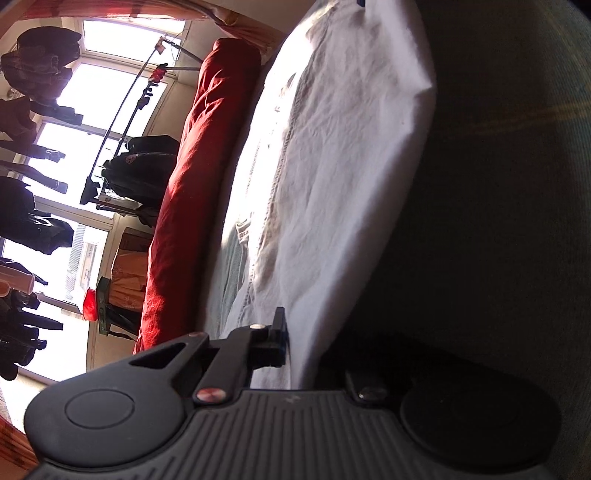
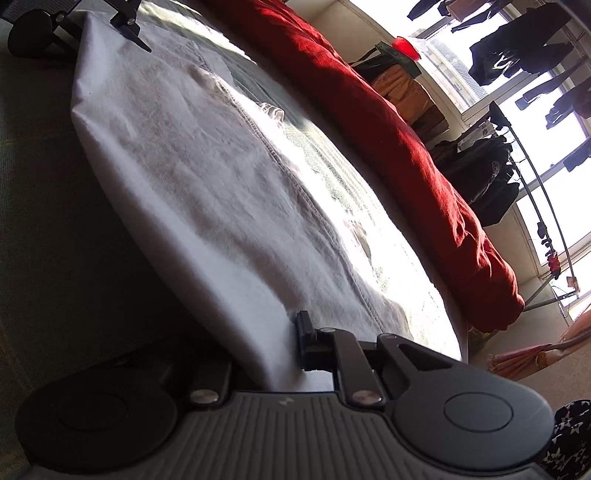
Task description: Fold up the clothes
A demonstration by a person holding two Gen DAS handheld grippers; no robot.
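A white garment (image 1: 332, 177) with stitched seams lies spread over a grey-green bed cover (image 1: 509, 192). Its near edge is folded and lifted off the cover. My left gripper (image 1: 308, 347) is shut on one end of that edge; one black finger (image 1: 279, 328) shows and the other is hidden behind the cloth. In the right wrist view my right gripper (image 2: 271, 347) is shut on the other end of the white garment (image 2: 192, 177), with one finger (image 2: 304, 336) visible. The left gripper (image 2: 101, 26) appears at the far end of the edge. A blue sliver of the right gripper (image 1: 360, 3) shows at the top.
A rolled red duvet (image 2: 406, 147) (image 1: 192, 177) lies along the far side of the bed. Beyond it are bright windows (image 1: 110, 40), a drying rack (image 2: 535, 177) with dark clothes and a black jacket (image 1: 144, 162). Black-and-white patterned fabric (image 2: 569, 439) sits at the lower right.
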